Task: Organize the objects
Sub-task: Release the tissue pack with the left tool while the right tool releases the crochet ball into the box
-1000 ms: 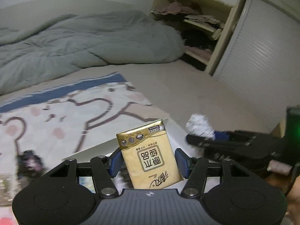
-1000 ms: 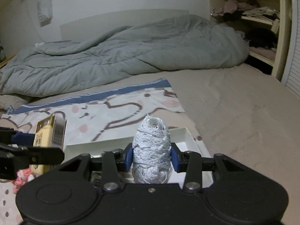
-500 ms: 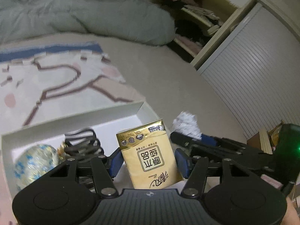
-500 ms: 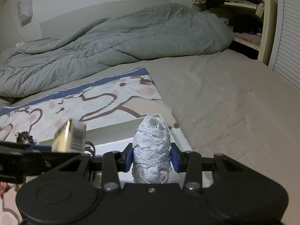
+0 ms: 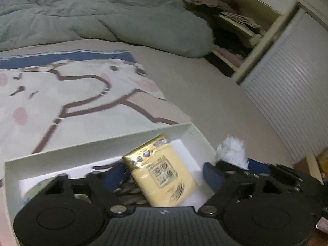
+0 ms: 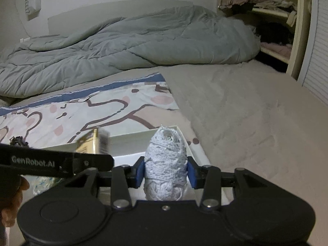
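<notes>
Fingers (image 5: 114, 174) of left gripper (image 5: 164, 176) spread wide, released, gold tissue pack (image 5: 162, 172) tilted loose between them over white box (image 5: 98, 143). Right gripper (image 6: 166, 169) clenched on white yarn ball (image 6: 166, 162) at box's right end. Beyond, patterned sheet (image 6: 82, 112), then grey duvet (image 6: 123, 47).

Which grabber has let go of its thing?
The left gripper: its blue pads stand apart from the tilted gold tissue pack. The right gripper squeezes the white yarn ball.

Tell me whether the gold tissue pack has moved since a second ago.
Yes. The gold tissue pack left the open left gripper and tilted rightward down into the white box.
</notes>
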{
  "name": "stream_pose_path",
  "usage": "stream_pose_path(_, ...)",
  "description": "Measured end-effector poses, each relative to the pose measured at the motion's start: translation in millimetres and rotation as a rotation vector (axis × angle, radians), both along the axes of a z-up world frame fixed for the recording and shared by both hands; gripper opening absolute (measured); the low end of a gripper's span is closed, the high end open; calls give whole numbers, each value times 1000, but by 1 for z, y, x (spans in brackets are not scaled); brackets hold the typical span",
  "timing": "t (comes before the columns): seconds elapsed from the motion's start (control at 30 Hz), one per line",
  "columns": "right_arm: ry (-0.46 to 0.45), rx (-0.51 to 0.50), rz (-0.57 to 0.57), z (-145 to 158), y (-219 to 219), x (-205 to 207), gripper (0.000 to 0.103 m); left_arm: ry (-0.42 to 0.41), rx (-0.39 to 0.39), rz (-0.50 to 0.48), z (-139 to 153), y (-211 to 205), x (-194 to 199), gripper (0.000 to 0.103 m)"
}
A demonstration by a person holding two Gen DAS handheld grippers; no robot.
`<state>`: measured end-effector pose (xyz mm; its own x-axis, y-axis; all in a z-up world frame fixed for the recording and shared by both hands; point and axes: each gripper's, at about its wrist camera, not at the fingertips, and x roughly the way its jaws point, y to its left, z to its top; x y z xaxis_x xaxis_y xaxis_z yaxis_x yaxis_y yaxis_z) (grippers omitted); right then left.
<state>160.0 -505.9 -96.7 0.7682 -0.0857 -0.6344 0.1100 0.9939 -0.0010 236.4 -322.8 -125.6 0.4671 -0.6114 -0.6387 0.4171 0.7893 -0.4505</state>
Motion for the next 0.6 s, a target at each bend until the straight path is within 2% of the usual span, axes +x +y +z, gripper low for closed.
stream_pose_path(0.03,6,-9,-8,-1,1,1,56,2,-6,1,0,3,1,85)
stream_pose_path(0.2,41,-10,-16,-3,-1,1,58,0,4,7,5,8,2,85)
stream_pose_path(0.43,76,29,-5,-2,-2,-3,50,-8,53,-14,9,4,-6,85)
stream_pose_path(0.6,55,37,-34,1,-4,-7,44,-19,86,-30,14,5,-12,85)
